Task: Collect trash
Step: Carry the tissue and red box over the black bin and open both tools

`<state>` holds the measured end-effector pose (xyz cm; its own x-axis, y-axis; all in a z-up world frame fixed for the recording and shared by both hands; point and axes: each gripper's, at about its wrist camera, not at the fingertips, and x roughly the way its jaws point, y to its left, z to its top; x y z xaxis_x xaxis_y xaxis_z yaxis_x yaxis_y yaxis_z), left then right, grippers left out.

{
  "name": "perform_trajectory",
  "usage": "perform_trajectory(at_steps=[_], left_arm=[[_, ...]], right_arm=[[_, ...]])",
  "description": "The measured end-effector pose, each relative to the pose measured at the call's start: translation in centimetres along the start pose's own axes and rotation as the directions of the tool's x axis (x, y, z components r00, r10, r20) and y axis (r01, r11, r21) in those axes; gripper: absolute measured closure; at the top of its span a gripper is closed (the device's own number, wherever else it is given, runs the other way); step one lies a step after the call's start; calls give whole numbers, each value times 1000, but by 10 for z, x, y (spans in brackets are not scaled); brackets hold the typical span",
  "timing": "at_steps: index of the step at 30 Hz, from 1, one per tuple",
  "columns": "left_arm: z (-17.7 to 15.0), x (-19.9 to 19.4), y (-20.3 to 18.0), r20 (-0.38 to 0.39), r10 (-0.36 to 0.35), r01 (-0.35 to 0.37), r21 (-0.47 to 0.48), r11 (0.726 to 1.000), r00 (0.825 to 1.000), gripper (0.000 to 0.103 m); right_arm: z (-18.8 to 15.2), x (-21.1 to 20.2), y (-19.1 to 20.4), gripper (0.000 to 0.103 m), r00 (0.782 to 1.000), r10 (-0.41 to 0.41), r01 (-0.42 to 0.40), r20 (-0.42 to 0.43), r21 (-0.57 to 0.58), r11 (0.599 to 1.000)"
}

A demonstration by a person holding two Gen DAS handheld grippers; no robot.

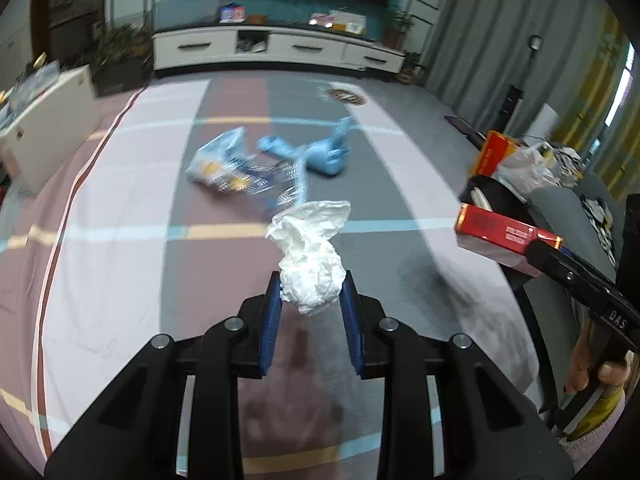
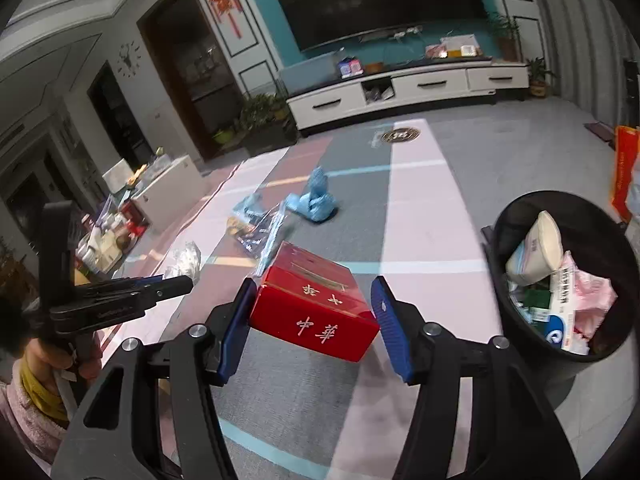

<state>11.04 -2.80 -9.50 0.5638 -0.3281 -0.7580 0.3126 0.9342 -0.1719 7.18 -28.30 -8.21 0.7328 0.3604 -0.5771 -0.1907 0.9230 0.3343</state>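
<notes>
Pinched between the blue pads of the left gripper (image 1: pixel 312 292), a crumpled white tissue (image 1: pixel 310 256) is held clear of the floor, its loose upper part flaring above the fingers (image 1: pixel 273 320), which are drawn narrow around the wad. In the right wrist view, a red carton (image 2: pixel 316 306) with gold characters is clamped crosswise in the right gripper (image 2: pixel 314 320); the left pad is pressed against one end of the box, while contact at the other pad cannot be told for certain, though the box is carried off the floor. The same carton (image 1: pixel 504 240) is seen at the right edge of the left wrist view, with a hand (image 1: pixel 592 364) wrapped around the right tool's handle. A striped floor mat (image 1: pixel 120 216) in pink, white and grey is spread below both tools. Further out on it, a clear plastic bag (image 1: pixel 220 164) with printed contents and a heap of light blue cloth (image 1: pixel 320 152) are left lying close together, both blurred. A black trash bin (image 2: pixel 516 320), already holding paper, packets and a white cup, is stood just to the right of the red carton. A white media cabinet (image 2: pixel 408 88) is set against the far wall beneath a large dark screen (image 2: pixel 380 0).
</notes>
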Motion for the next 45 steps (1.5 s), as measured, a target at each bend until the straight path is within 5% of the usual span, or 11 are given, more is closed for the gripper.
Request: perform_trajectory(at_steps=[14, 27, 35, 39, 45], left_arm=[[25, 16, -103, -21, -146, 147, 178, 973, 989, 73], [49, 88, -225, -157, -304, 340, 329, 881, 940, 72], [51, 136, -262, -214, -291, 351, 347, 870, 932, 69], [48, 144, -269, -212, -277, 338, 357, 871, 937, 40], [49, 132, -258, -178, -281, 328, 360, 873, 943, 30]], right_arm=[[-11, -55, -70, 44, 983, -156, 141, 99, 138, 980], [-24, -70, -156, 44, 943, -316, 269, 103, 323, 907], [-24, -64, -191, 44, 938, -337, 283, 85, 376, 882], [-22, -58, -206, 43, 937, -341, 282, 72, 417, 864], [-25, -62, -209, 32, 940, -333, 268, 70, 451, 852]])
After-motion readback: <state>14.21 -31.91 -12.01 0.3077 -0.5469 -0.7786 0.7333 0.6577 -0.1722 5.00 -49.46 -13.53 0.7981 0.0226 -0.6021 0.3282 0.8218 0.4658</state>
